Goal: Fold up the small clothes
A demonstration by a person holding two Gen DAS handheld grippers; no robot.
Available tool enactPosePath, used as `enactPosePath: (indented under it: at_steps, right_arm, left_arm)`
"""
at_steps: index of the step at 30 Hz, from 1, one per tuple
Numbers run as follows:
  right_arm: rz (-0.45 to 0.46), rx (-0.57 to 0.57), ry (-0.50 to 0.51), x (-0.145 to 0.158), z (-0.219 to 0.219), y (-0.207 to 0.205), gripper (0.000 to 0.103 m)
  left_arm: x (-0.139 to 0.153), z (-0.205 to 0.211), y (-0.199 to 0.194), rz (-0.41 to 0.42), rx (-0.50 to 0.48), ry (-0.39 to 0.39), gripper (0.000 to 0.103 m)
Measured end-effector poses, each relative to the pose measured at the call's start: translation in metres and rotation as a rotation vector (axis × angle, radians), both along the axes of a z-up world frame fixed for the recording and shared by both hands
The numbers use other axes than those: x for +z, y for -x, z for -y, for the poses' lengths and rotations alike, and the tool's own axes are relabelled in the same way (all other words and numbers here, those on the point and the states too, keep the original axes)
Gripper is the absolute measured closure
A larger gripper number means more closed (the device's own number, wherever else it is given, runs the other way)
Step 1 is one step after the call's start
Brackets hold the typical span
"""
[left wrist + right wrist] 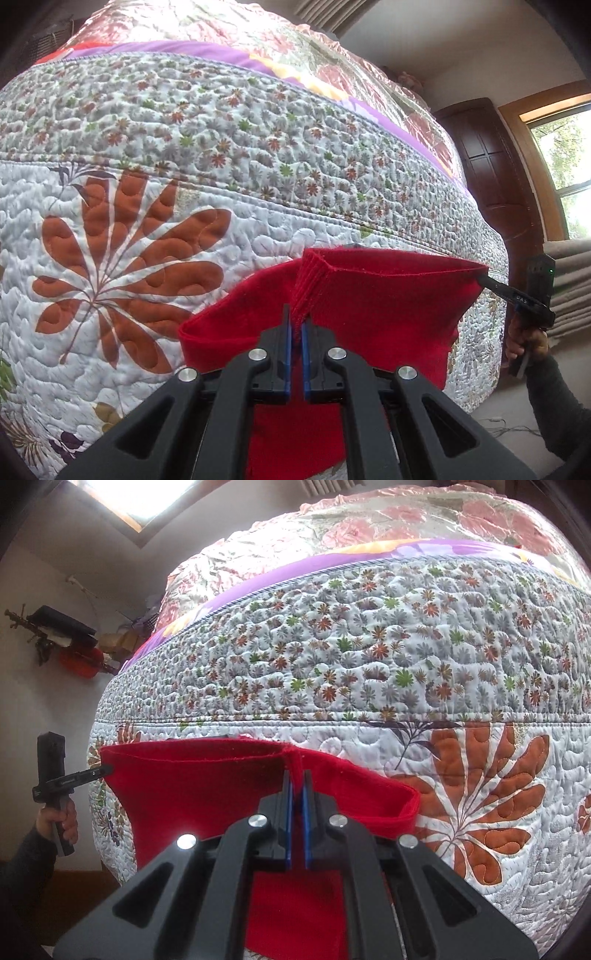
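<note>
A small red garment (388,310) hangs stretched between both grippers, just above the quilt at the bed's near edge. In the left wrist view, my left gripper (296,321) is shut on a bunched ribbed edge of the cloth. The right gripper (482,278), held by a hand (524,339), pinches the garment's far right corner. In the right wrist view, the right gripper (296,782) is shut on a fold of the same red garment (207,794), and the left gripper (107,768) holds its far left corner. The lower part of the cloth is hidden under the gripper bodies.
A quilted floral bedspread (184,177) covers the bed, with a purple blanket (177,50) and a shiny floral cover further back. A dark wooden door (491,166) and a window (565,155) stand on the right. A wall hook with a red object (79,662) is on the left.
</note>
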State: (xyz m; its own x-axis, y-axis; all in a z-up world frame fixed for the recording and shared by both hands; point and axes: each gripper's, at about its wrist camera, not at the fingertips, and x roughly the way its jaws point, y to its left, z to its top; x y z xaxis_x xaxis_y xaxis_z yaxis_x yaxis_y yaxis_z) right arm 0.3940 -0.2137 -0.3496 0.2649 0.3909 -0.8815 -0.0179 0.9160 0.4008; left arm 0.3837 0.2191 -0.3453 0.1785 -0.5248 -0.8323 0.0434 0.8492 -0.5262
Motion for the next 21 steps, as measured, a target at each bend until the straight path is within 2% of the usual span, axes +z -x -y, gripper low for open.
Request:
enactPosePath:
  at_steps: [8, 21]
  right_arm:
    - [-0.056, -0.020, 0.020, -0.029, 0.003, -0.021, 0.100]
    - [-0.095, -0.041, 0.023, -0.064, 0.000, -0.031, 0.100]
  left_arm:
    - [-0.033, -0.004, -0.024, -0.074, 0.025, -0.011, 0.100]
    - [-0.065, -0.004, -0.036, -0.102, 0.034, -0.020, 0.099]
